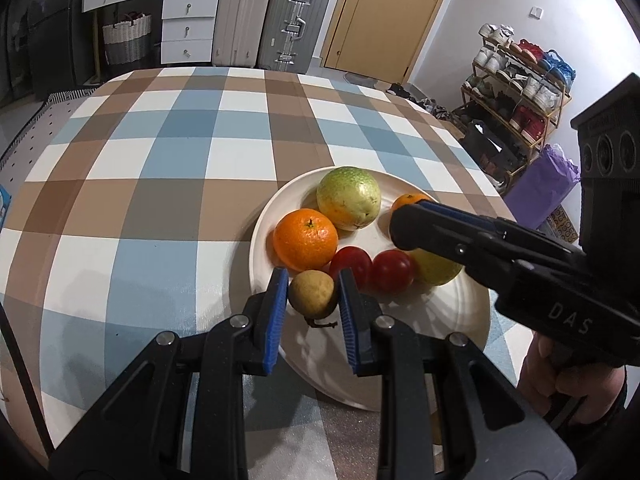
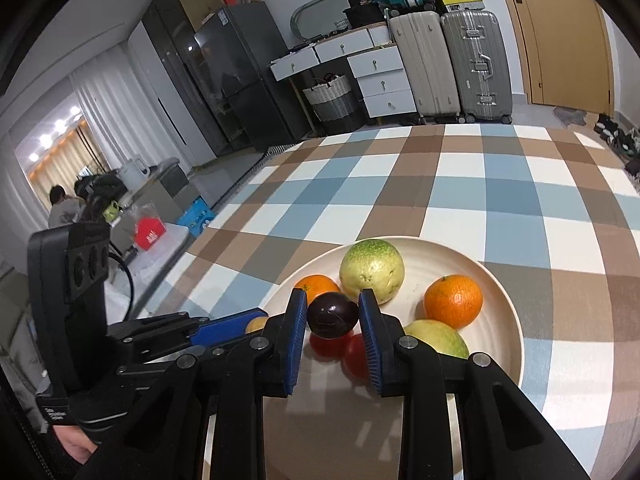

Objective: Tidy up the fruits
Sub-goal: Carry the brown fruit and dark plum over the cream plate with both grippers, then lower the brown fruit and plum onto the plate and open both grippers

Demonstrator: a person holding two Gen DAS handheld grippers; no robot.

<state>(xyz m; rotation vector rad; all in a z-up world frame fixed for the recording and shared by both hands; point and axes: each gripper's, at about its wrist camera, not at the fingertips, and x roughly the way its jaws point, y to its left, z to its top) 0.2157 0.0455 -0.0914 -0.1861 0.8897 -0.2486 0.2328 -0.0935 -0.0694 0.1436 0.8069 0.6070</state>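
Note:
A white plate (image 1: 452,312) on the checked tablecloth holds a green guava (image 1: 349,198), a large orange (image 1: 305,239), two red tomatoes (image 1: 393,271), a yellow-green fruit (image 1: 436,269) and a small orange (image 1: 409,201). My left gripper (image 1: 313,292) is shut on a small yellow-brown fruit (image 1: 311,293) with a stem, above the plate's near-left rim. My right gripper (image 2: 333,315) is shut on a dark purple plum (image 2: 333,315) and holds it above the tomatoes (image 2: 356,354). The plate (image 2: 496,296), guava (image 2: 372,271) and oranges (image 2: 453,301) also show in the right wrist view.
The checked tablecloth (image 1: 160,184) stretches far and left of the plate. Beyond the table stand suitcases (image 1: 296,24), white drawers (image 1: 187,28), a basket (image 1: 127,38), a wooden door (image 1: 384,12) and a shoe rack (image 1: 516,92). A purple bag (image 1: 540,188) sits by the right edge.

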